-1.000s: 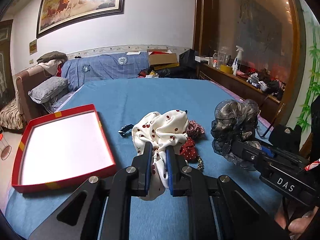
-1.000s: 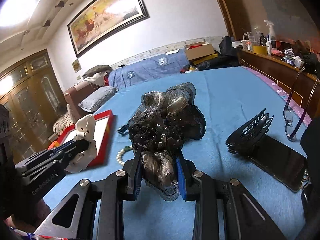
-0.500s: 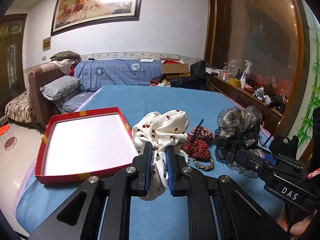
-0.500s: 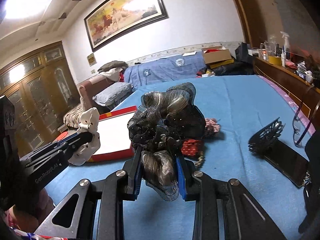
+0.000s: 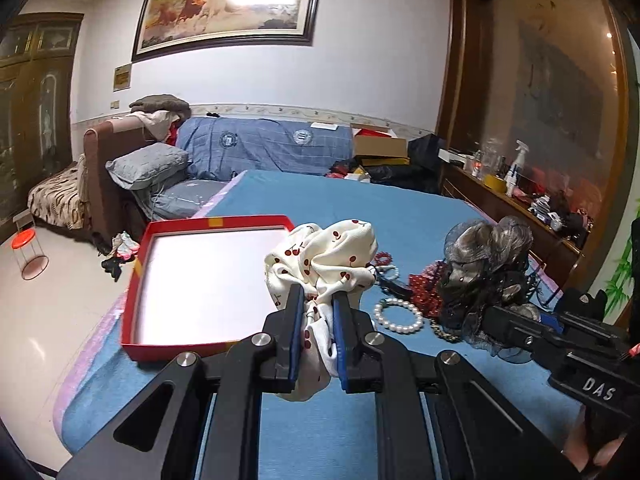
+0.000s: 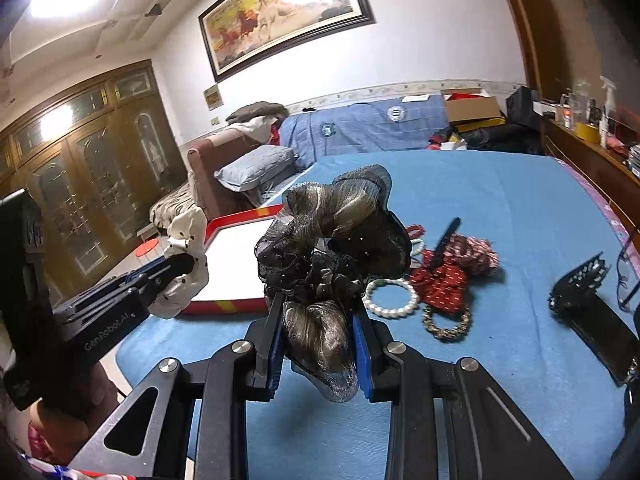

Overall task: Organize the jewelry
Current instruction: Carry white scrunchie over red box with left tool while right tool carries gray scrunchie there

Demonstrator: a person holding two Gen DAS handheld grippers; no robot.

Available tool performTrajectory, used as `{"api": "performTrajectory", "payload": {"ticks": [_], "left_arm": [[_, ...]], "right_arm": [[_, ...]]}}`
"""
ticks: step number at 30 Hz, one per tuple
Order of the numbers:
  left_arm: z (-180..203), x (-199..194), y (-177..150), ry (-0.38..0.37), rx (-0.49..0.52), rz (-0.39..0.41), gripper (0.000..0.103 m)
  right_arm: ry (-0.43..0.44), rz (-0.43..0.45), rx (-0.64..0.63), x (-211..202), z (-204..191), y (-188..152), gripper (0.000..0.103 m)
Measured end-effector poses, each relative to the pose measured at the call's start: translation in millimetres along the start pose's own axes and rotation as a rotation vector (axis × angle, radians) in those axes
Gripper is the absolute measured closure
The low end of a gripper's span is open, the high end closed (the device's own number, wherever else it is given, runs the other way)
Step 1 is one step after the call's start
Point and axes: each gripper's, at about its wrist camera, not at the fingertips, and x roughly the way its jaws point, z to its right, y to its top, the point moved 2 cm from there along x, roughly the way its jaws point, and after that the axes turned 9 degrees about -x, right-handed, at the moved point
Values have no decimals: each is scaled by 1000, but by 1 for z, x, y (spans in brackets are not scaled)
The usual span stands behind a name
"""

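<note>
Left gripper point(image 5: 316, 322): my jaws clamp the cherry-print scrunchie point(image 5: 324, 264), soft and light.
Right gripper point(image 6: 318, 330): clamped on the black organza scrunchie point(image 6: 332, 240), squashy; grip its gathered band.

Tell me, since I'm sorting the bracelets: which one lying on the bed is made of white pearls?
The pearl bracelet, a ring of round white beads lying flat on the blue bedspread. The gold chain bracelet beside it is darker and metallic.

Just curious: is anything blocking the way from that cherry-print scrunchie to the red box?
Nothing visible. The left gripper holds the cherry scrunchie right beside the red box, whose white inside looks bare and uncovered.
</note>
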Motion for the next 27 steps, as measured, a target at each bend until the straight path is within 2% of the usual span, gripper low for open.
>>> {"api": "performTrajectory", "payload": {"ticks": [19,27], "left_arm": [[-67,9,12,83,-85,-5,89],[-86,25,15,124,-80,-32,89]], "right_arm": [[70,-42,-68,44,-47,33,70],[105,-72,-76,74,-59,43,70]]}}
